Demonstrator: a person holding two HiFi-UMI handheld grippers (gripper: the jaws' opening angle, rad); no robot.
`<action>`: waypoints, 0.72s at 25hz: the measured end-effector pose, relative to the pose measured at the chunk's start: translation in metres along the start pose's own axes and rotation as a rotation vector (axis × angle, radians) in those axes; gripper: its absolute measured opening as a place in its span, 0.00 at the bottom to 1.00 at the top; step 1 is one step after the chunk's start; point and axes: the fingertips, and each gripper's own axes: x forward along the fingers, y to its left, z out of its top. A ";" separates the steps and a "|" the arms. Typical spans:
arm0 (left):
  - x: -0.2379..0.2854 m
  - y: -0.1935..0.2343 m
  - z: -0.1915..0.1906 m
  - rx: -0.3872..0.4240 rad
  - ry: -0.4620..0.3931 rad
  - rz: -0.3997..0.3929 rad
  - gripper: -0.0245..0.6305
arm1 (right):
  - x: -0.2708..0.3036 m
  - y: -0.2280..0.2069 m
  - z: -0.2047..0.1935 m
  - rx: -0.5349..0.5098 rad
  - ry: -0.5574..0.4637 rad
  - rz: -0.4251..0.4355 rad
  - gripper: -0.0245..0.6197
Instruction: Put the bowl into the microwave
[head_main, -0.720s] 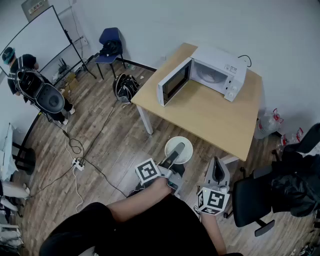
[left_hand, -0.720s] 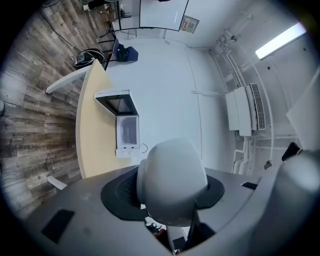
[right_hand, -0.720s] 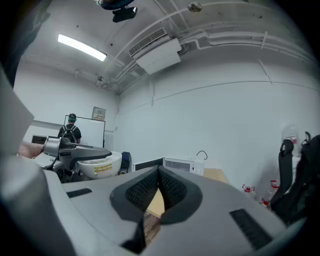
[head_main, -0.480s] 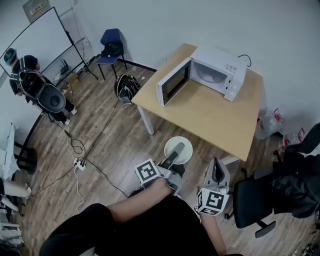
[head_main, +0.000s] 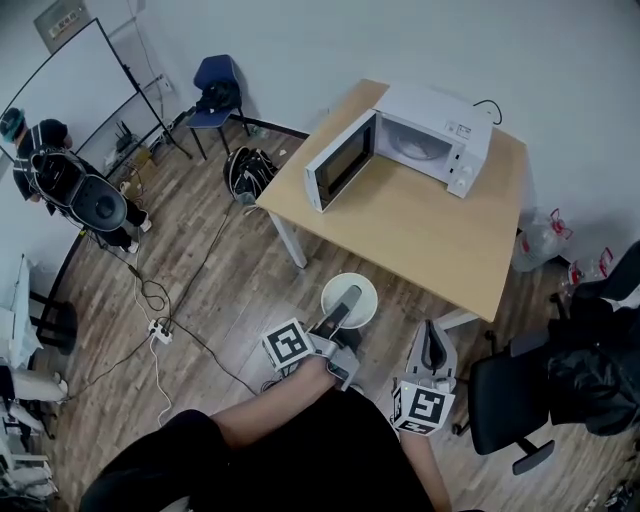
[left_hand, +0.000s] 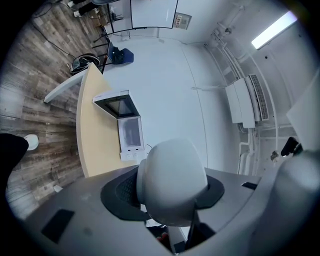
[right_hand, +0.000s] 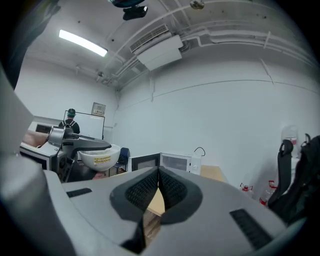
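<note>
- While the left gripper (head_main: 349, 296) clamps one smooth round white bowl (head_main: 333, 292) by its rim, it hangs above plank floor (head_main: 230, 300) near the tan table (head_main: 420, 235).
- One boxy white microwave (head_main: 430, 135), door open.
- Empty, the right gripper (head_main: 432, 343) has its two ribbed pads (right_hand: 172, 187) meeting.

Left tool (head_main: 345, 303), right tool (head_main: 432, 338): grey moulded shells, black ribbed pads (right_hand: 142, 192). Black-and-white square-marker cube (head_main: 290, 346) on each. Person: black clothing (head_main: 300, 460).
</note>
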 end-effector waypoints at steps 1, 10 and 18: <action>0.005 0.004 0.001 -0.001 0.009 0.007 0.36 | 0.004 -0.001 -0.001 0.008 0.007 0.000 0.13; 0.086 0.048 0.033 0.030 0.046 0.026 0.36 | 0.081 -0.029 -0.009 0.001 0.066 0.004 0.13; 0.183 0.094 0.088 0.060 0.113 0.096 0.36 | 0.211 -0.054 0.009 0.020 0.096 0.010 0.13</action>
